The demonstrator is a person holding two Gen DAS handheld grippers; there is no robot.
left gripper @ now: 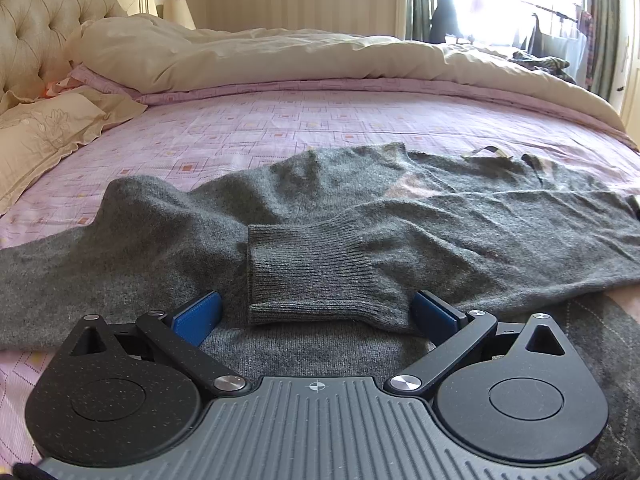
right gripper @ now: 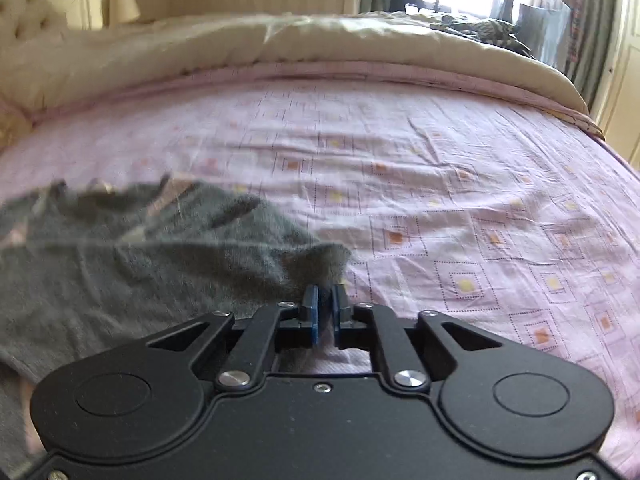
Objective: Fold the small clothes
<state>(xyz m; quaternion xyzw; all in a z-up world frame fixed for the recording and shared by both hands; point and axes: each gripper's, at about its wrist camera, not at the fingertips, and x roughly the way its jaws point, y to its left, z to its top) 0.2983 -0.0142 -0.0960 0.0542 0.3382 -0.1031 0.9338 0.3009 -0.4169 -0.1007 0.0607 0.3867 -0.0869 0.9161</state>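
A grey knit sweater (left gripper: 312, 196) lies spread across the pink patterned bed sheet (left gripper: 248, 128). One sleeve is folded over the body, and its ribbed cuff (left gripper: 316, 276) rests between the blue pads of my left gripper (left gripper: 316, 314), which stands open around it without pinching. In the right wrist view the sweater (right gripper: 120, 256) fills the left side, blurred by motion. My right gripper (right gripper: 325, 308) is shut on a raised edge of the sweater (right gripper: 324, 260), the fabric lifted off the sheet (right gripper: 460, 208).
A cream duvet (left gripper: 280, 56) is bunched along the far side of the bed. Pillows (left gripper: 40, 136) and a tufted headboard (left gripper: 44, 20) sit at the left. Dark clothes (left gripper: 540, 62) lie at the far right near a bright window. Bare sheet extends right of the sweater.
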